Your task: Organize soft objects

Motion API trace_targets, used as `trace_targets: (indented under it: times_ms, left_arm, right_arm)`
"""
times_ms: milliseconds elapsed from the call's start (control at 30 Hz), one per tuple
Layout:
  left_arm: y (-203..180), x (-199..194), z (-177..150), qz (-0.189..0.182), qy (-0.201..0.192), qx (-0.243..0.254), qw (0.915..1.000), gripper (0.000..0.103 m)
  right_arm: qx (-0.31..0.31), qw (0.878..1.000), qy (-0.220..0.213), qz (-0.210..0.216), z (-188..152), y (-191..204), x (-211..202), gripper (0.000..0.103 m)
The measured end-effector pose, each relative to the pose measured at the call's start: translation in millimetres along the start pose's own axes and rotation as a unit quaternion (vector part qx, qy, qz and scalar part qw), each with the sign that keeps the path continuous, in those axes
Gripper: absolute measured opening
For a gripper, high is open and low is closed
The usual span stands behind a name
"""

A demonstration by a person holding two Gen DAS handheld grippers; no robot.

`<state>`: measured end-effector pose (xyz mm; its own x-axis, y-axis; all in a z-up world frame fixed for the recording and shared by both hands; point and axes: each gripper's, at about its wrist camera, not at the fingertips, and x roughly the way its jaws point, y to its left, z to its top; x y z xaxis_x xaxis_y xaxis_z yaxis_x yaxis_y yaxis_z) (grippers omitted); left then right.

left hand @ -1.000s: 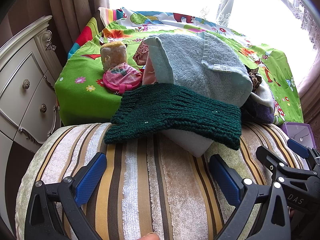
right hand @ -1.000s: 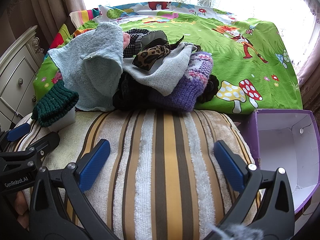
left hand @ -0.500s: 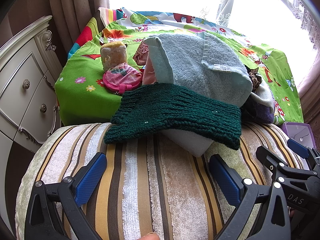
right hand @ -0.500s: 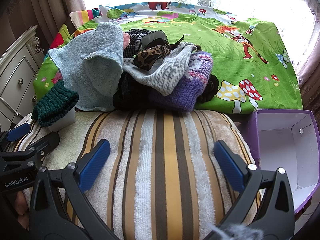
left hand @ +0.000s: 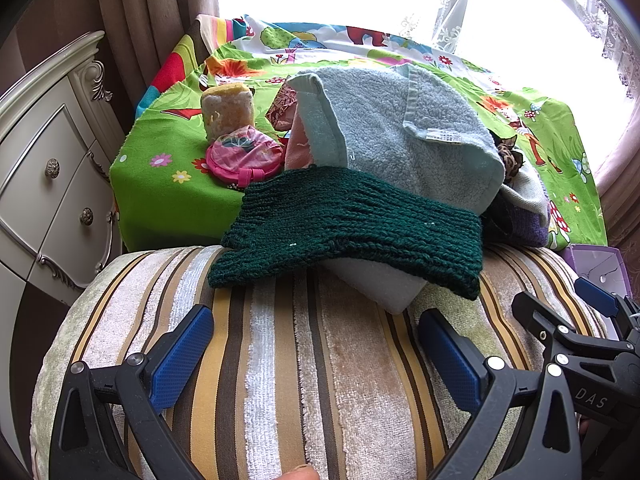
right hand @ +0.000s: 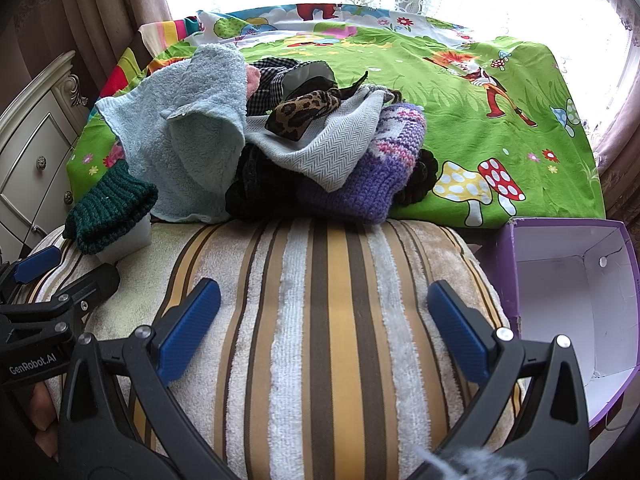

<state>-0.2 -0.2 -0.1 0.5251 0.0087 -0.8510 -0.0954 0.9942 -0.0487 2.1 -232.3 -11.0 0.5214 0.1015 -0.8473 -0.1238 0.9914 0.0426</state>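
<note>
Hovering over the striped cushion [left hand: 304,360], both grippers hold their jaws wide with nothing between them. The dark green knit piece [left hand: 348,224] lies straight ahead of the left gripper [left hand: 316,352], draped over a white block [left hand: 376,284] at the cushion's far edge, its long axis running crosswise to the jaws. From the right gripper [right hand: 320,328] it sits far off to the left [right hand: 110,204], so the left looks nearer. An open purple box [right hand: 576,300] waits right of the cushion.

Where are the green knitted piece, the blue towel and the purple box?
green knitted piece [left hand: 352,216], left wrist view, middle of knit
blue towel [left hand: 400,136], left wrist view, fluffy middle
purple box [right hand: 576,300], right wrist view, white inner wall
</note>
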Motion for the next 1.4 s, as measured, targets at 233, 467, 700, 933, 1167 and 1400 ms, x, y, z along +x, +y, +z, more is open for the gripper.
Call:
trace_targets:
  times_ms: [233,467,700,933,1167,1400]
  left_arm:
    - [0.0,-0.1,0.0,0.0,0.0,0.0,1.0,0.103]
    - [4.8,-1.3,1.4,-0.006,-0.002,-0.007,1.0,0.103]
    - [15.0,-13.0,3.5,-0.039,-0.009,-0.033,0.9987,0.103]
    - [24.8,-24.8,5.4,-0.088,-0.015,-0.038,0.9953,0.103]
    - [48.7,-33.5,16.5,-0.091,-0.032,-0.059,0.9936,0.103]
    - [77.1,-31.7,21.4,-0.085,-0.036,-0.095,0.9912,0.103]
  right_arm:
    - [0.0,1.0,-0.002,0.0,0.0,0.5,-1.3,0.103]
    - [-0.003,1.0,-0.009,-0.007,-1.8,3.9,-2.3,0.103]
    - [-0.025,0.999,-0.008,-0.036,-0.3,11.9,-4.7,0.103]
    - [-0.011,0.999,0.018,0.044,10.0,-11.7,-5.9,0.103]
    - [0.014,0.986,0.009,0.165,34.4,-21.9,-30.3,0.103]
    - [0.011,0.949,0.061,0.308,57.9,7.6,-20.2,0.103]
